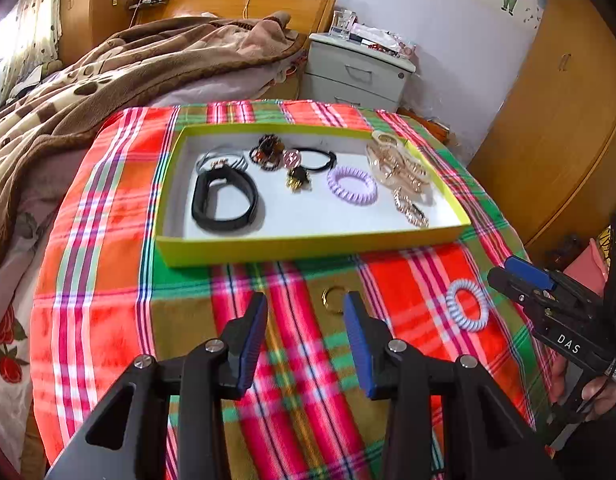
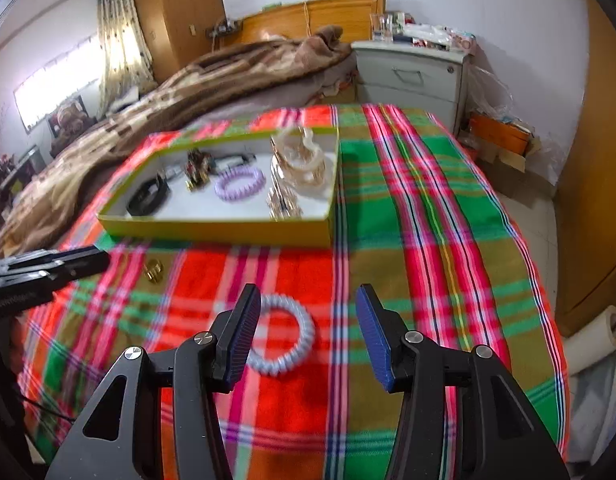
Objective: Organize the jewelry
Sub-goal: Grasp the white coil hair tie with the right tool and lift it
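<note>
A yellow-green tray [image 1: 308, 246] [image 2: 212, 230] on the plaid cloth holds a black band [image 1: 224, 204], a purple coil tie [image 1: 352, 186] [image 2: 239, 183], black hair ties, brooches and gold clips [image 1: 400, 172]. A gold ring [image 1: 334, 299] [image 2: 154, 270] lies on the cloth just ahead of my open, empty left gripper [image 1: 306, 320]. A pale blue coil tie [image 1: 468, 305] [image 2: 284, 336] lies between the fingers of my open right gripper [image 2: 308, 320], close to the left finger. The right gripper [image 1: 520, 276] also shows at the right in the left wrist view.
The plaid cloth [image 2: 428, 220] covers a table beside a bed with a brown blanket [image 1: 128, 68]. A grey nightstand [image 1: 360, 68] stands behind. A wooden wardrobe [image 1: 568, 120] is on the right. A paper roll [image 2: 596, 340] stands by the table's right edge.
</note>
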The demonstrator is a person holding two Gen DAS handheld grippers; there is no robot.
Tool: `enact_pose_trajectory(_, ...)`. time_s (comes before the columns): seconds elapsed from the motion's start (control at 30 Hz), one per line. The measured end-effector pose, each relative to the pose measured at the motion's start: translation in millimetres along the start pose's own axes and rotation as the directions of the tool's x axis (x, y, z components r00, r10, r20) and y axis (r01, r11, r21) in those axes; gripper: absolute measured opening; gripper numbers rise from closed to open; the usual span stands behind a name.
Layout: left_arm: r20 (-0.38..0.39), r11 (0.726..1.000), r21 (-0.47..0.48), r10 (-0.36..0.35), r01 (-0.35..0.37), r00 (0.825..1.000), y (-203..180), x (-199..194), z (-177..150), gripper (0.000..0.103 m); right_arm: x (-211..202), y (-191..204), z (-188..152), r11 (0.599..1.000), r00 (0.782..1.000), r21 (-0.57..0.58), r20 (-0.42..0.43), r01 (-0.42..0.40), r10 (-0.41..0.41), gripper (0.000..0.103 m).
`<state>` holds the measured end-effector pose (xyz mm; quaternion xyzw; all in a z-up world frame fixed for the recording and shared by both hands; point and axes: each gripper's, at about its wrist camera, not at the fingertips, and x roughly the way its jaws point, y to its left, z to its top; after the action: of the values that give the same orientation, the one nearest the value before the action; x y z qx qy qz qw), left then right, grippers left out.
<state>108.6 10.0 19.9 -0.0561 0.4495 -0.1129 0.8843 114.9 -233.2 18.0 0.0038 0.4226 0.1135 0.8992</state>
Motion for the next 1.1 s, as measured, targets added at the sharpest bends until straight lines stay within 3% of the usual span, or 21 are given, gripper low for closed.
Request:
enact_pose_trajectory(0.37, -0.016, 0.999, -0.034, 0.020, -0.021, 1.000, 12.9, -5.5, -18.6, 0.041, 15.7, 7.7, -14.5, 0.999, 0.997, -0.032, -0.070, 0.027, -0.029, 0.050)
enact_pose_trajectory(0.5, -0.023, 0.999, -0.039, 0.027, -0.028, 0.999, 15.4, -5.1, -20.9, 0.041, 17.1, 12.9, -16.8, 0.997, 0.996, -0.059, -0.069, 0.043, -0.047, 0.034)
enact_pose_trajectory(0.57, -0.027, 0.999, -0.037, 0.029, -0.030, 0.999, 14.9, -4.6, -21.5, 0.041, 16.7, 13.7, -17.1, 0.997, 0.997, -0.064, -0.068, 0.040, -0.044, 0.030)
enact_pose_trajectory(0.7, -0.031, 0.999, -0.035, 0.028, -0.030, 0.999, 13.2, -3.8, -21.2, 0.041, 15.9, 15.7, -18.3, 0.995, 0.996, -0.083, -0.065, 0.047, -0.053, 0.011)
enact_pose_trajectory(1.1, -0.066, 1.000, 0.002, -0.008, 0.008, 0.998, -3.4, 13.3, -13.6, 0.042, 1.6, -3.6, -10.9, 1.000, 0.999, 0.009, 0.016, 0.030, -0.030, 0.010)
